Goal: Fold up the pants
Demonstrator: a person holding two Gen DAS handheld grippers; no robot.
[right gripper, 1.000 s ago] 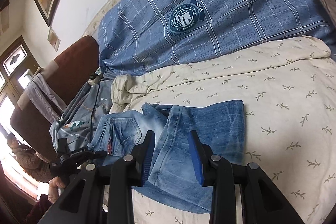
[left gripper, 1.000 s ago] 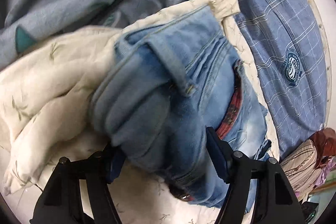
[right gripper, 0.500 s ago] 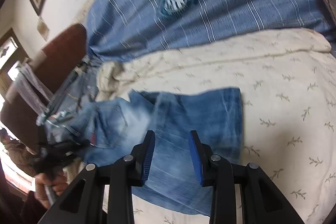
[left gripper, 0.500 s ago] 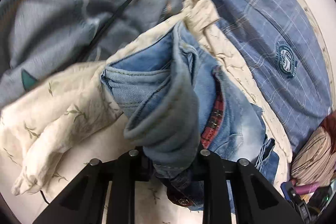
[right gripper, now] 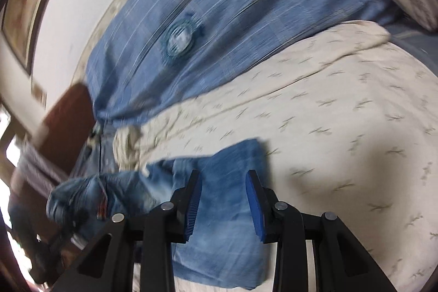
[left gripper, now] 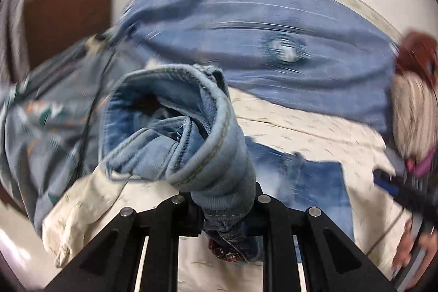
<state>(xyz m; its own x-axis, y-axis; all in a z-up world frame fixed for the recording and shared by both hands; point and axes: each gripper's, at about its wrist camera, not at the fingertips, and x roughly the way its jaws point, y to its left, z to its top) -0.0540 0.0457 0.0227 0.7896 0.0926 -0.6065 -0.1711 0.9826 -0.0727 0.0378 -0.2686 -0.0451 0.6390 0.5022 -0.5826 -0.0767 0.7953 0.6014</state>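
Light blue jeans [left gripper: 191,127] lie on a cream leaf-print sheet [right gripper: 342,127]. My left gripper [left gripper: 221,212] is shut on the bunched waistband end and holds it lifted off the bed; the waist opening gapes toward the camera. The leg part [left gripper: 320,182] still lies flat on the sheet. In the right wrist view the jeans [right gripper: 224,210] lie folded under my right gripper [right gripper: 223,204], which is open and empty just above the leg fabric. The lifted waist end [right gripper: 79,199] shows at the lower left there. Both views are motion-blurred.
A blue plaid quilt with a round badge [right gripper: 180,34] covers the far side of the bed. A grey patterned garment with a black cable [left gripper: 41,122] lies left. A brown headboard [left gripper: 68,18] stands behind. A striped pillow and reddish cloth [left gripper: 416,89] sit at the right.
My left gripper closed on the jeans' waist end and lifted it, tilting up toward the wall. My right gripper stayed open and drifted a little over the leg fabric.
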